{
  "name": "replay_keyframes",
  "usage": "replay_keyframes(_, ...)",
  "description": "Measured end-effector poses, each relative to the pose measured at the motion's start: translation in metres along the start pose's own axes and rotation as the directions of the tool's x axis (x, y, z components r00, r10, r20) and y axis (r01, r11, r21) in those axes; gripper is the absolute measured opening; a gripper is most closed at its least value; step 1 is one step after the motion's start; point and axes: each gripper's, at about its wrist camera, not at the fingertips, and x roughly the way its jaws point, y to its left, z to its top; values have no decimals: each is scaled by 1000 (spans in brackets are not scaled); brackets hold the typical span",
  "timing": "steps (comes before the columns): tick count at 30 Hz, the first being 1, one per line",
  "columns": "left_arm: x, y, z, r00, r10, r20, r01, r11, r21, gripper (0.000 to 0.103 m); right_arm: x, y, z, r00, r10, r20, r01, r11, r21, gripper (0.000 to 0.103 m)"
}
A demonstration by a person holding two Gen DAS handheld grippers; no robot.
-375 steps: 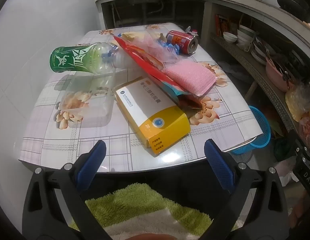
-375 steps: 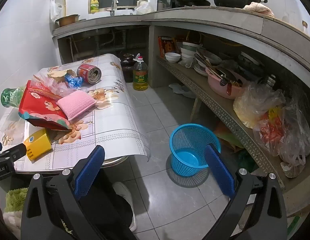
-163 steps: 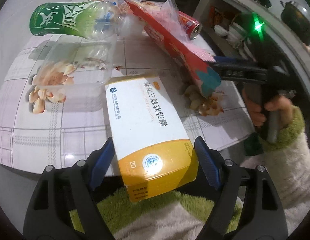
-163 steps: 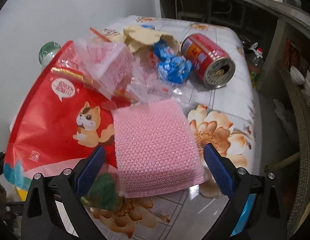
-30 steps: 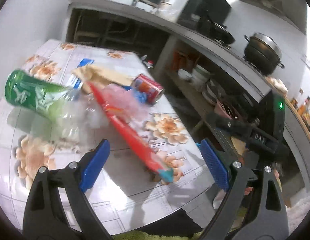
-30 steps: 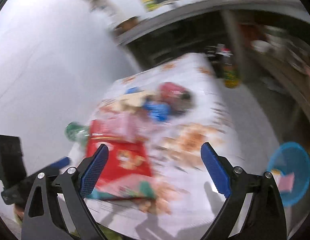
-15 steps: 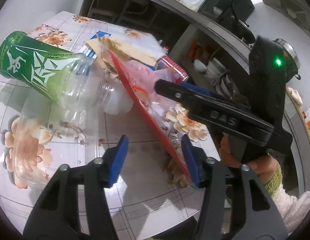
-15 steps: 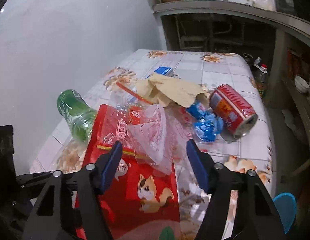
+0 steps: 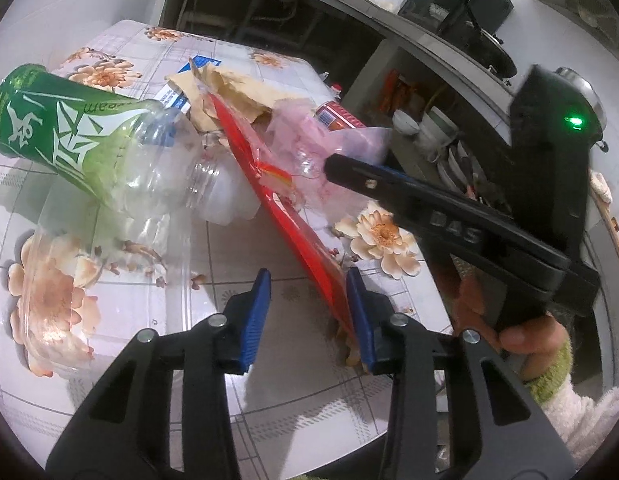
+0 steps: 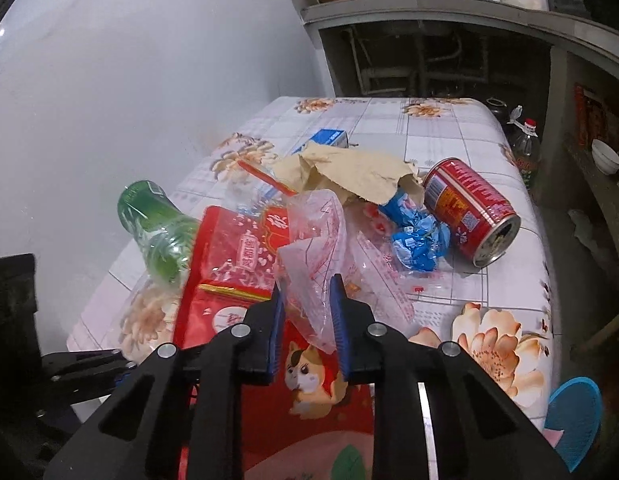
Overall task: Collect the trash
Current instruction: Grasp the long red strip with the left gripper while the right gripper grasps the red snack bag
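Red foil, a large snack bag point(image 9: 293, 216) seen edge-on, runs as a thin slanted line from the upper middle of the left wrist view down to the lower centre, where its near corner sits between the left gripper's point(image 9: 307, 314) blue pads. The jaws are closing; the bag edge lies against the right-hand pad, but I cannot tell whether both pads press yet. Left of the bag, a green-labelled clear plastic bottle point(image 9: 89, 148) lies on its side on the flowered tablecloth point(image 9: 293, 392). From the right edge the right gripper point(image 9: 333, 164) reaches in, its tip in a crumpled clear plastic bag point(image 9: 325, 148).

Seen from the right wrist, the red snack bag point(image 10: 237, 280) lies flat across the lower centre, its long axis running toward the camera. The clear plastic bag point(image 10: 313, 256) stands on top of it, straight ahead between the right gripper's point(image 10: 307, 312) closing jaws, its film touching both pads. A red tin can point(image 10: 469, 216) and blue wrappers point(image 10: 417, 240) lie to the right, well clear. A blue mesh basket point(image 10: 577, 428) shows at lower right, off the table.

Judging by this, each hand has its own piece nearest, and the right one would lift upward off the red bag.
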Motion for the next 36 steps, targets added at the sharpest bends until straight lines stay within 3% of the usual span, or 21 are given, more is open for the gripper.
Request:
replay_keyframes(2, 1, -1, 1, 1000, 14, -2, -14, 1000, -1, 34, -6, 0, -1, 1000, 7, 12, -7, 1000, 11, 20)
replay_keyframes(7, 0, -2, 1, 999, 37, -11, -37, 999, 1, 13, -26, -4, -4, 999, 24, 46, -26, 999, 44, 20)
replay_keyframes(15, -22, -12, -3, 997, 71, 38, -72, 997, 29, 1, -45, -11, -10, 997, 36, 73, -42, 996, 83, 20)
replay_keyframes(28, -80, -28, -10, 980, 95, 173, -108, 992, 67, 0, -75, -9, -21, 991, 34, 128, -48, 993, 104, 20)
replay_keyframes(36, -123, -41, -16, 954, 114, 277, -145, 985, 94, 0, -101, -6, -32, 985, 27, 173, -46, 993, 110, 20)
